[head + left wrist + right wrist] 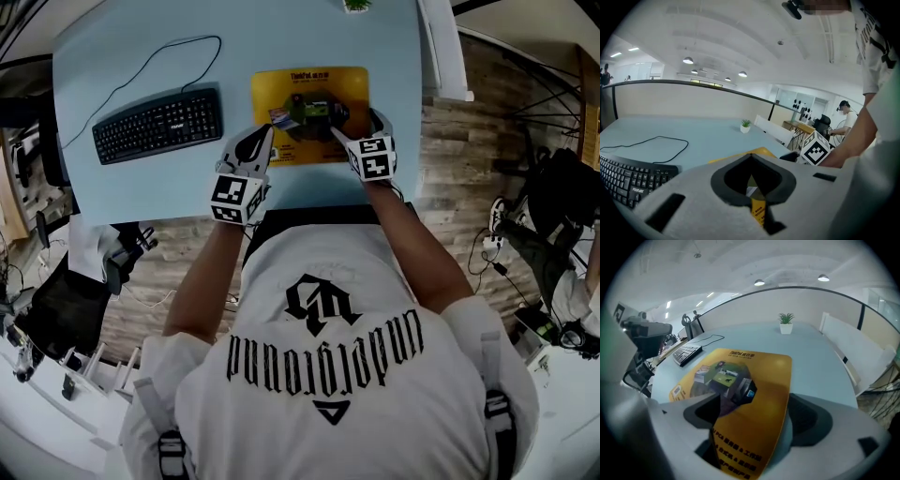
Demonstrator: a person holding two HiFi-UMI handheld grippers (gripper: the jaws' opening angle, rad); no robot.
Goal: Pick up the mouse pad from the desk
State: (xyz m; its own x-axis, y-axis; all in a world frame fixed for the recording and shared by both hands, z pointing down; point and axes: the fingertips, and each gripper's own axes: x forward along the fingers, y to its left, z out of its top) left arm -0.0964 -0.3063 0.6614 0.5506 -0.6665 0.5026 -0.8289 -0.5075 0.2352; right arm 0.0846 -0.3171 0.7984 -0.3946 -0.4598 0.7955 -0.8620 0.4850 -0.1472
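**Desk:** Item one, the right claw?

**Operator:** The right gripper [752,401] is released, its jaws spread wide. It is angled down over the near-right part of a thin yellow rectangular mouse pad [309,112] with a dark printed picture. I see the pad between the jaws, and neither jaw presses on it.

**Desk:** Item two?

**Operator:** The left gripper [751,157] is clenched, tips meeting, over the pad's near-left part. I see the pad's print through the opening in its jaws, but no edge pinched, so I count it as grasping nothing.

**Desk:** Where does the pad lie?

**Operator:** As far as I can tell it lies flat on the pale blue desk [141,56], close to the near edge. To its left, well apart, is a black corded keyboard [157,124]. At the far edge is a small green potted plant [786,323]. Nothing lies on the pad.

**Desk:** How would you do the step?

**Operator:** In my judgement this is the approach, before any grasp. A flat sheet gives the jaws no purchase from above. I would bring the right claw low at the near edge and work one jaw under the rim, dragging the pad slightly nearer if it needs an overhang. Then I would close fully before lifting. The left claw could press lightly to stop the pad skating. A hasty close risks folding the pad or slipping off it.
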